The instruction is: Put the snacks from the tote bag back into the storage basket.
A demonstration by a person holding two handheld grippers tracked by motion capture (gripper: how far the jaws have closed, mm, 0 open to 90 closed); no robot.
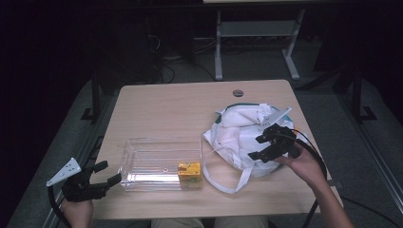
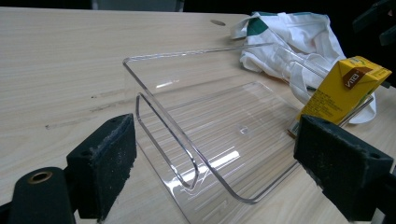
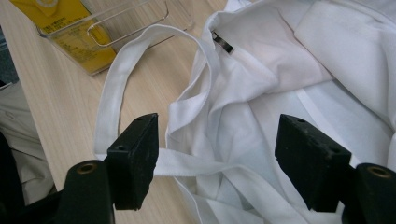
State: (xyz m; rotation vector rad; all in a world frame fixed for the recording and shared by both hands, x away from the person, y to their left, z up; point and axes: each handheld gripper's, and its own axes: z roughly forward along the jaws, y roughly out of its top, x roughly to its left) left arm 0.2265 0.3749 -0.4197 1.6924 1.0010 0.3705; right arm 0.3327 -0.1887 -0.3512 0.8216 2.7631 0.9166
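Note:
A clear plastic bin (image 1: 159, 162) (image 2: 219, 135) lies on the wooden table (image 1: 166, 109), with a yellow drink carton (image 1: 189, 171) (image 2: 343, 88) (image 3: 70, 32) in its right end. A white cloth bag (image 1: 240, 135) (image 2: 289, 35) (image 3: 280, 84) sits to its right, one strap (image 1: 228, 183) (image 3: 112, 98) looping over the table. My left gripper (image 1: 107, 173) (image 2: 215, 172) is open at the bin's left end, jaws either side of that end and apart from it. My right gripper (image 1: 260, 147) (image 3: 217, 154) hovers open over the bag's near right side, nothing between its jaws.
A round cable hole (image 1: 238, 92) (image 2: 216, 22) sits near the table's far edge. Beyond the table stand white desk legs (image 1: 218, 47) and cables on a dark floor. The person's lap (image 3: 18, 140) shows below the near table edge.

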